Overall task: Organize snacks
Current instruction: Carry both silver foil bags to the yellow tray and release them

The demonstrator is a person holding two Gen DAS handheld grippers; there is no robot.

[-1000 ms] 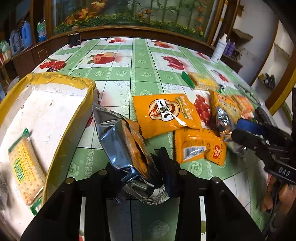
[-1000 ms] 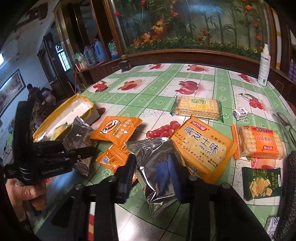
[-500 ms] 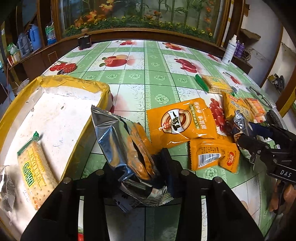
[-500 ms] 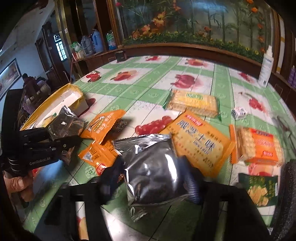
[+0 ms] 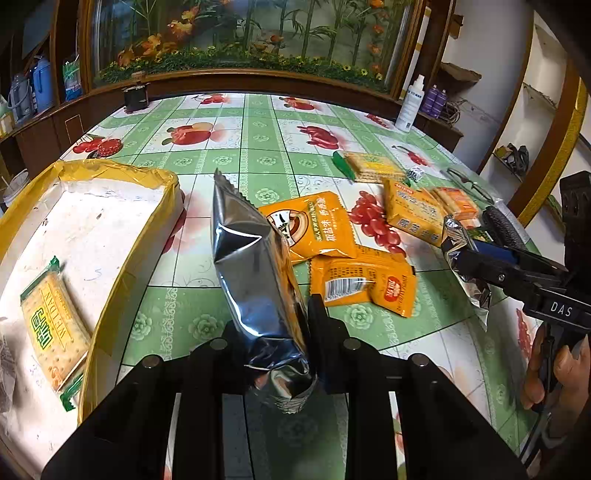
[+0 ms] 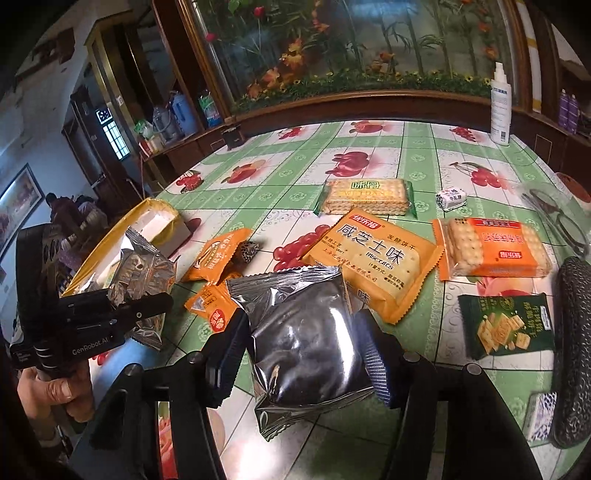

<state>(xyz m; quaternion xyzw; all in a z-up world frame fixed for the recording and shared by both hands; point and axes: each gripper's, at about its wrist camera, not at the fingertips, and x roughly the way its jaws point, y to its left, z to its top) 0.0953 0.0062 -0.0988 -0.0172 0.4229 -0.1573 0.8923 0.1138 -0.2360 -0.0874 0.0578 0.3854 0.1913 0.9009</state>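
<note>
Where a fruit-print tablecloth meets a far flower mural, the left gripper, just tightened, clamps a silver packet upright; the right gripper grips another silver pouch.

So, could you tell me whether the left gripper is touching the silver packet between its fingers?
Touching: the left wrist view shows the left gripper clamping the silver packet edgewise.

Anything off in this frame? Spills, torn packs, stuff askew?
No spills or tears visible. Both grippers hold silver foil packs: the left gripper pinches its crumpled silver pack edge-on, its jaws having just closed further; the right gripper grips its silver pack flat. Snacks lie scattered on the table.
</note>
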